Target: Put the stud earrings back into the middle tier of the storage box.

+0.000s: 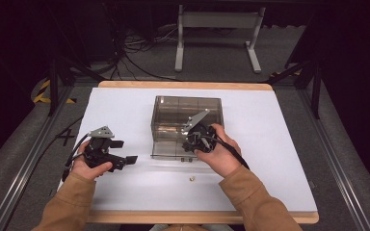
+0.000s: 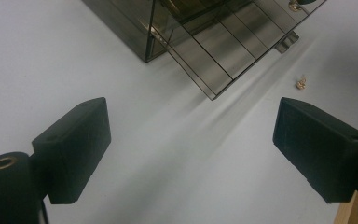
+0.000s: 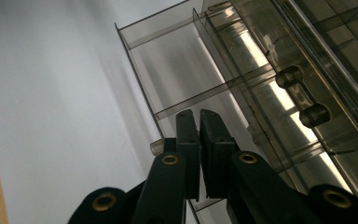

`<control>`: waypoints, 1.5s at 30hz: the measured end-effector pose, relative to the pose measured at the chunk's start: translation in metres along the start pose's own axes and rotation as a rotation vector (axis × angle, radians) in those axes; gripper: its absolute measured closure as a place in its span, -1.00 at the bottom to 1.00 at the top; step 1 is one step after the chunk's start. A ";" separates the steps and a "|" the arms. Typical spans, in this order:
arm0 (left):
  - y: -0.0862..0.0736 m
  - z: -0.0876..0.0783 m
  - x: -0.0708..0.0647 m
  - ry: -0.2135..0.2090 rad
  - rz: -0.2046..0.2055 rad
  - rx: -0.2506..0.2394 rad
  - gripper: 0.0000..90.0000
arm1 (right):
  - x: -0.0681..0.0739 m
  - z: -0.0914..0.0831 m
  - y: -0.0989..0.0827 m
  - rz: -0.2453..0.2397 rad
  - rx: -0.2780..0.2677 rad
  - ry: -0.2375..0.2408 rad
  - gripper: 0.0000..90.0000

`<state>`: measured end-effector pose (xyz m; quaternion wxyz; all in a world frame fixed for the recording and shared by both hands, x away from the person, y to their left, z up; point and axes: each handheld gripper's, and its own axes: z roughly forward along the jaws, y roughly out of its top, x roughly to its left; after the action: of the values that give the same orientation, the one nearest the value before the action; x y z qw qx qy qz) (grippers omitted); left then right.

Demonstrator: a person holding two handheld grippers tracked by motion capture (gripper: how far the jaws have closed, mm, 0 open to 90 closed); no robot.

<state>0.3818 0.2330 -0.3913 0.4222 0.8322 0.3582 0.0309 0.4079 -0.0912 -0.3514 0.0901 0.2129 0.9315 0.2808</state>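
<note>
Forearms in tan sleeves enter the high view from the bottom edge. Left hand (image 1: 90, 166) holds the left gripper (image 1: 125, 151) low over the white worktop (image 1: 270, 144), well to the left of the smoked clear plastic organizer box (image 1: 187, 113). Its fingers point toward the box, apart, nothing between them. Right hand (image 1: 221, 154) holds the right gripper (image 1: 189, 146) at the near edge of the box, over its open lid (image 1: 166, 148), which lies flat on the worktop toward the person. Small brass part (image 1: 191, 179) lies alone on the worktop, just in front of the lid and near the right hand.

Left gripper view: two black fingers (image 2: 74, 149) stand wide apart over bare worktop, gripping nothing. Beyond them, the corner of the box (image 2: 147, 28) and its compartmented lid (image 2: 214, 60). Brass part (image 2: 301, 83) sits near the lid's edge, not touching it.

Right gripper view: fingers (image 3: 189, 140) are closed almost pad to pad, a thin slit between them. Whether anything is pinched there cannot be told. Tips lie over a divider of the lid's tray (image 3: 177, 74); contact not discernible. Hinge knobs (image 3: 303, 95) show at right.
</note>
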 end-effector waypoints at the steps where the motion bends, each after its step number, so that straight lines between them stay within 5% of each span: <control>1: 0.000 0.000 0.000 0.000 0.000 0.000 -0.74 | -0.001 0.001 0.000 0.002 0.003 -0.009 0.94; 9: 0.000 0.000 0.000 -0.002 -0.001 -0.001 -0.74 | -0.005 0.009 -0.002 0.002 0.026 -0.042 0.94; 45: 0.000 0.001 0.000 -0.005 -0.001 0.007 -0.75 | -0.006 0.035 -0.006 -0.015 0.077 -0.022 0.89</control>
<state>0.3824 0.2329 -0.3918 0.4200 0.8336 0.3576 0.0272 0.4212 -0.0812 -0.3838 0.0944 0.2122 0.9421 0.2417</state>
